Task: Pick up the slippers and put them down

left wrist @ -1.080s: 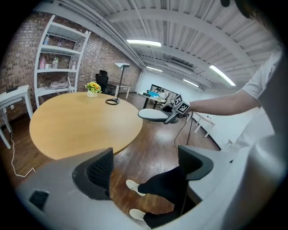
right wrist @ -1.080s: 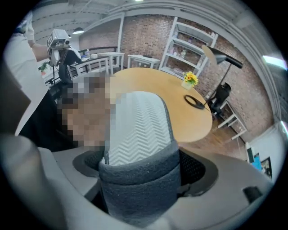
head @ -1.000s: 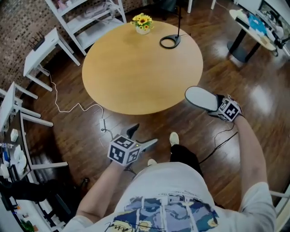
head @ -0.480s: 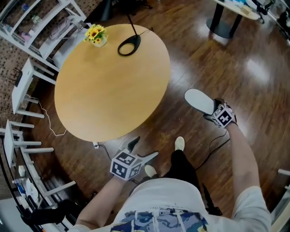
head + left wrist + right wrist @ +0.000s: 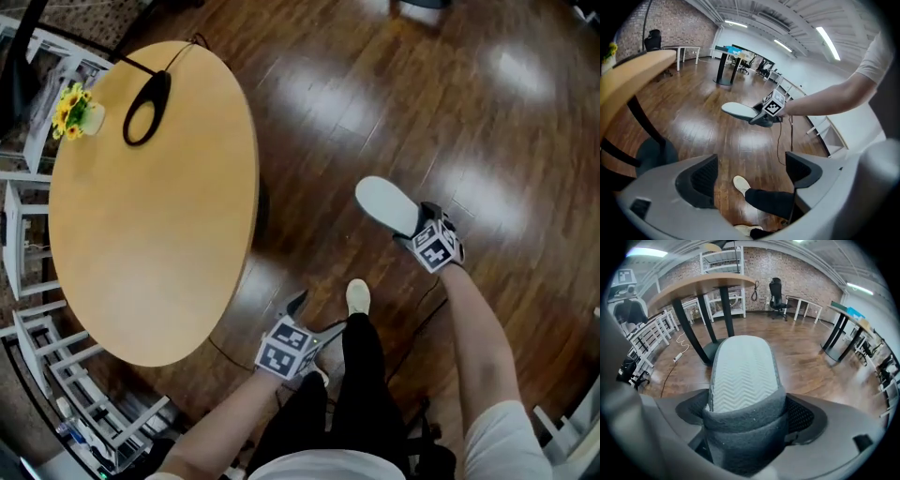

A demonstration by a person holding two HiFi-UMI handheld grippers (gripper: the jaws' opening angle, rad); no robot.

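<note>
**Slipper in carry; set-down pending**

We find the right gripper [image 5: 415, 232], right of centre in the head view, clamped on the dark strap end of one slipper [image 5: 386, 204]. Its pale heel end points toward the upper left, and it is held above the floor [image 5: 375, 84]. The right gripper view confirms the hold: the strap fills the gap between both jaws.

The left gripper [image 5: 317, 315], at lower centre, has its jaws apart with nothing between them. Only floor and a shoe [image 5: 740, 183] show through.

Judgement: pickup of this slipper is done and the carry is in hand. The next move calls for lowering it flat onto bare floor, away from the table [image 5: 150, 216], and then parting the jaws.

Not established: we see no second slipper in any view. The slipper hides the floor directly beneath it. We cannot judge its height above the boards.
</note>
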